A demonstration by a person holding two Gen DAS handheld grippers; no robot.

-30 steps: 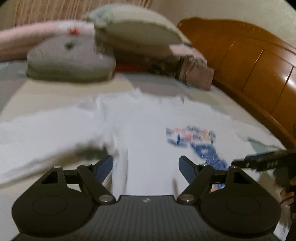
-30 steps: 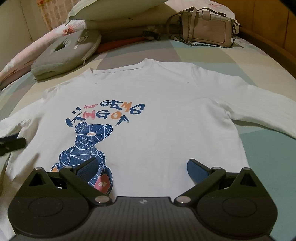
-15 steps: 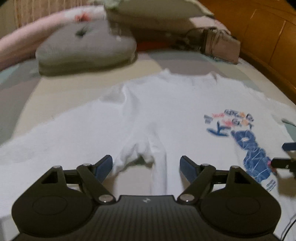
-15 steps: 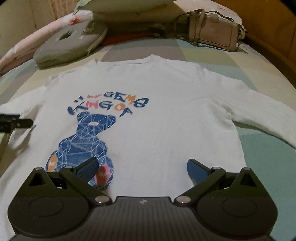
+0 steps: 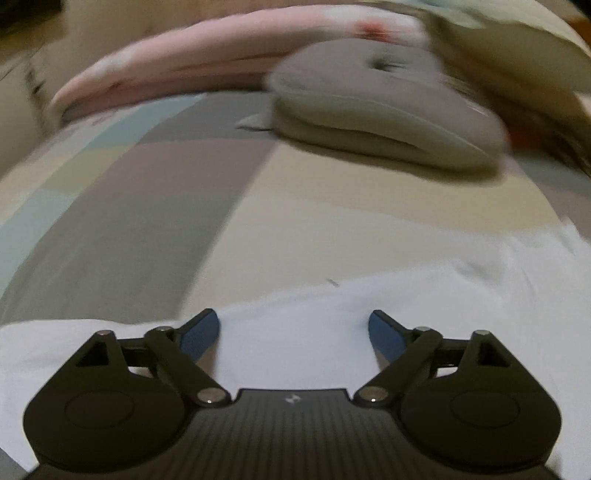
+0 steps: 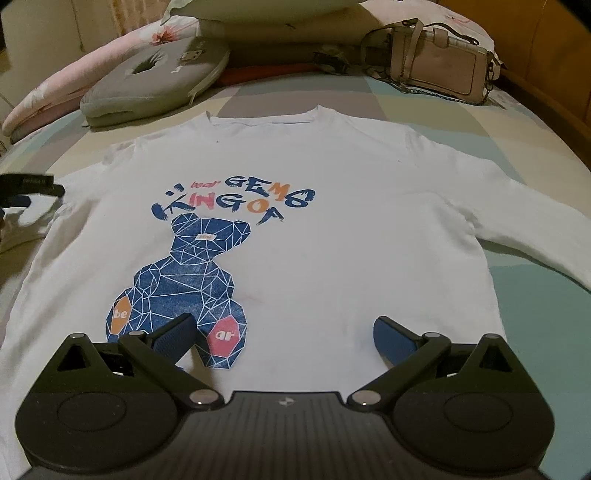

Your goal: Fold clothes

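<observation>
Here, white shirt (image 6: 332, 206) flat, grey cushion (image 6: 155, 81) and handbag (image 6: 439, 70) beyond, left claw (image 5: 294, 334) opening, right claw (image 6: 284, 334) open

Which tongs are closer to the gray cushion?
Left. The left tongs, opening over a white sleeve, face the gray cushion nearby. The right tongs sit at the shirt's hem, farther back.

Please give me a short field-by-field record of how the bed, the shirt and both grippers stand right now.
surface: bed with a patchwork cover
garment: white long-sleeved shirt, face up, unfolded, bear print showing
left gripper: over the shirt's left sleeve, jaws opening, nothing pinched
right gripper: open above the shirt's hem
behind shirt: grey cushion, handbag, pillows
</observation>
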